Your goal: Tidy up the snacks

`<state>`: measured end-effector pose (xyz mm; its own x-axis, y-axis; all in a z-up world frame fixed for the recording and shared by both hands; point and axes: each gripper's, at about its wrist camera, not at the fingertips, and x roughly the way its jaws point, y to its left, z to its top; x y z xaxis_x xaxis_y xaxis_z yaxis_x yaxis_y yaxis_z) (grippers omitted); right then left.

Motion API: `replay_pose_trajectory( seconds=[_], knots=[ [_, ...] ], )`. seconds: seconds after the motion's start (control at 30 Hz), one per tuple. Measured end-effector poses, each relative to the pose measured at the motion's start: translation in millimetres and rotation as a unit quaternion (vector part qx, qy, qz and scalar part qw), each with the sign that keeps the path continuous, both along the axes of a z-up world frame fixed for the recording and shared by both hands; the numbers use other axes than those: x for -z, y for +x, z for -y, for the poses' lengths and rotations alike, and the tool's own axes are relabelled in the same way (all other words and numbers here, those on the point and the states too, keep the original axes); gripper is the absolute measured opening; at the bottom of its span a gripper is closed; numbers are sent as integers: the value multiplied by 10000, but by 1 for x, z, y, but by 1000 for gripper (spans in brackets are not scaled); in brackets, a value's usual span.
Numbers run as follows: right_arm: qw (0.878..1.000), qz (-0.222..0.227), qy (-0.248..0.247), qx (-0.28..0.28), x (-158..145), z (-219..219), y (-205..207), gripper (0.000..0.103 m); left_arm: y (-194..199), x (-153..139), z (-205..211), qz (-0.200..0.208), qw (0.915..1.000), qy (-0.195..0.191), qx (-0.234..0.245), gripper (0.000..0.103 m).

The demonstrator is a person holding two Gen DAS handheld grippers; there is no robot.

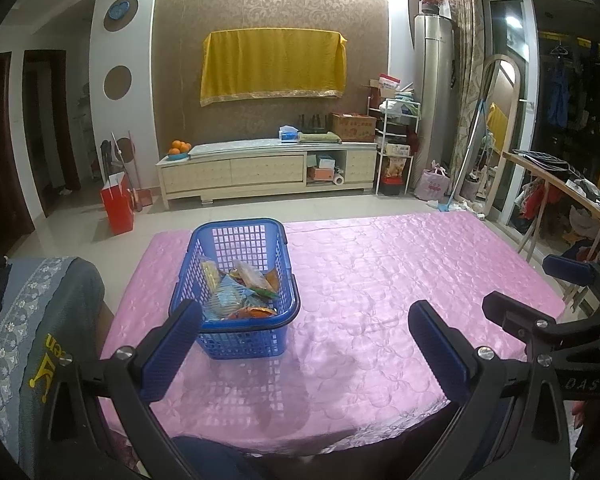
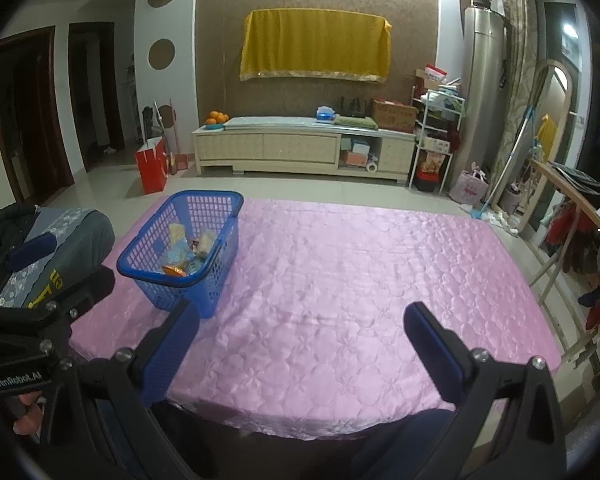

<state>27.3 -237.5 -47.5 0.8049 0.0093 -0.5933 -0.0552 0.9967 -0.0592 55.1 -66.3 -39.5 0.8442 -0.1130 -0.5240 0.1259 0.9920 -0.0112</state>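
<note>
A blue plastic basket (image 1: 260, 248) stands on the left part of a pink-covered table (image 1: 380, 272). Several snack packets (image 1: 240, 292) lie heaped inside it. My left gripper (image 1: 304, 344) hovers open just in front of the basket, its left pad close to the basket's near corner, nothing between its fingers. In the right wrist view the same basket (image 2: 172, 276) with the snack packets (image 2: 184, 256) sits at the left of the table (image 2: 360, 272). My right gripper (image 2: 300, 348) is open over the table's near edge, to the right of the basket, holding nothing.
A grey patterned cushion or chair back (image 1: 40, 320) sits at the table's left side. The other gripper's frame (image 1: 560, 328) shows at the right edge. A wooden rack (image 2: 572, 216) stands right of the table. A cabinet (image 2: 300, 148) and red bag (image 2: 152, 164) stand across the floor.
</note>
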Motion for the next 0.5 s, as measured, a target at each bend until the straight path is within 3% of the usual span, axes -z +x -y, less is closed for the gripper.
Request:
replay_pose_trajectory(
  seconds=[0.5],
  knots=[
    [10000,-27,-6,-70,-1,-1,0,103,-5,-2,-1,58,9999,27,-83,102]
  ],
)
